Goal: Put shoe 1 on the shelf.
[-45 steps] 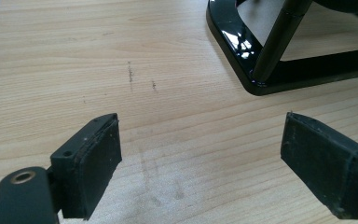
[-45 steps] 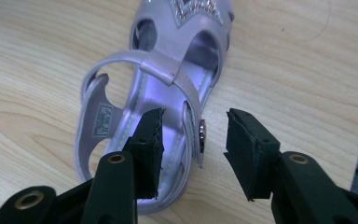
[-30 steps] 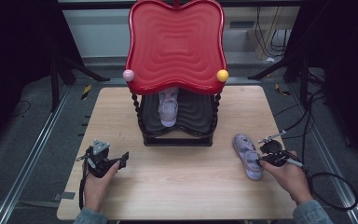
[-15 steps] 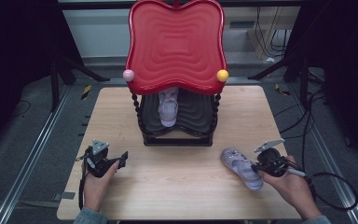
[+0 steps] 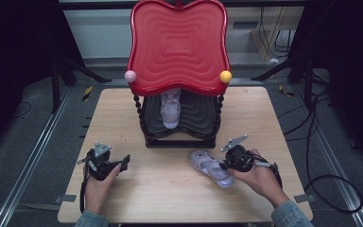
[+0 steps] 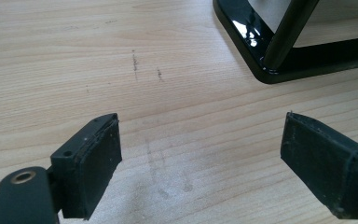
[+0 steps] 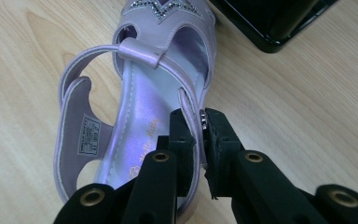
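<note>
A lilac child's sandal lies on the wooden table in front of the black rack, toe toward the rack. My right gripper is shut on the sandal's side edge near the heel; in the right gripper view the pads pinch the rim. A matching lilac sandal rests on the lower shelf of the rack, under its red wavy top. My left gripper hovers over bare wood at the front left, its pads wide apart and holding nothing.
The rack's black base corner sits ahead and right of the left gripper. Pink and yellow balls mark the red top's corners. Cables lie on the floor to the right of the table.
My right gripper has dragged the sandal leftward, from the table's right side toward the front of the rack. The left gripper has stayed put.
</note>
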A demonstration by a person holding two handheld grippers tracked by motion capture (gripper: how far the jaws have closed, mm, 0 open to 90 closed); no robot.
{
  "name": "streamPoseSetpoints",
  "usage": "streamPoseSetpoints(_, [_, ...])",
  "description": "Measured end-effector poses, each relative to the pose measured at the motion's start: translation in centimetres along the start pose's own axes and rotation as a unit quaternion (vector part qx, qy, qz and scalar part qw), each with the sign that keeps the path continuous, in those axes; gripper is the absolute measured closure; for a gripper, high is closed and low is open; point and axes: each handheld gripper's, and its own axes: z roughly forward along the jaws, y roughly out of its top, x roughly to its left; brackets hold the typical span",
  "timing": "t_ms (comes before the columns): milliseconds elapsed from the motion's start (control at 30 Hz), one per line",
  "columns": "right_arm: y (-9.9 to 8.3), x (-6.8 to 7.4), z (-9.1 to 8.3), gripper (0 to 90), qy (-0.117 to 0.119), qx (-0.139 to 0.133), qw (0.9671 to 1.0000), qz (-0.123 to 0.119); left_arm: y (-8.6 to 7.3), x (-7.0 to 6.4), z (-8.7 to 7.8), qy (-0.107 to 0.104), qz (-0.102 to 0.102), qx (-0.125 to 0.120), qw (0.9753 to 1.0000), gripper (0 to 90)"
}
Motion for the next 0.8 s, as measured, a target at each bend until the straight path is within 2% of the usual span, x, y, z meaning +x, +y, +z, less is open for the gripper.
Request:
streamPoseSetpoints(100, [0.1,-0.5,0.7,82.3,0.005,0.011,0.9999,-0.003,-0.1,0.2,0.0,0.002,-0.003,0.001,1.0000,11.7])
streamPoseSetpoints(267, [-0.4,-1.2,1.0,81.3,0.007,0.023,0.9997,0.006,-0.2,0.1,0.2,0.000,-0.001,0.005,1.0000,11.7])
streamPoseSetpoints(300, [-0.6,-1.2,1.3,79.5,0.008,0.032,0.9994,0.005,-0.2,-0.1,0.2,0.001,0.001,0.006,1.0000,11.7])
streamPoseSetpoints(400, [-0.8,-1.2,1.2,73.3,0.008,0.033,0.9994,0.011,-0.3,-0.2,0.3,0.000,0.002,0.006,1.0000,11.6])
streamPoseSetpoints(567, [-0.7,-0.8,0.3,56.9,-0.011,0.036,0.9992,0.015,-0.4,-0.2,0.3,0.001,0.004,0.009,1.0000,11.4])
streamPoseSetpoints(633, [-0.6,-0.5,-0.4,54.2,-0.018,0.031,0.9993,0.014,-0.5,-0.1,0.3,0.003,0.000,0.009,1.0000,11.3])
streamPoseSetpoints(800, [0.0,0.5,-2.4,56.1,-0.026,0.023,0.9993,0.010,-0.6,0.1,0.2,0.007,-0.002,0.006,1.0000,11.2])
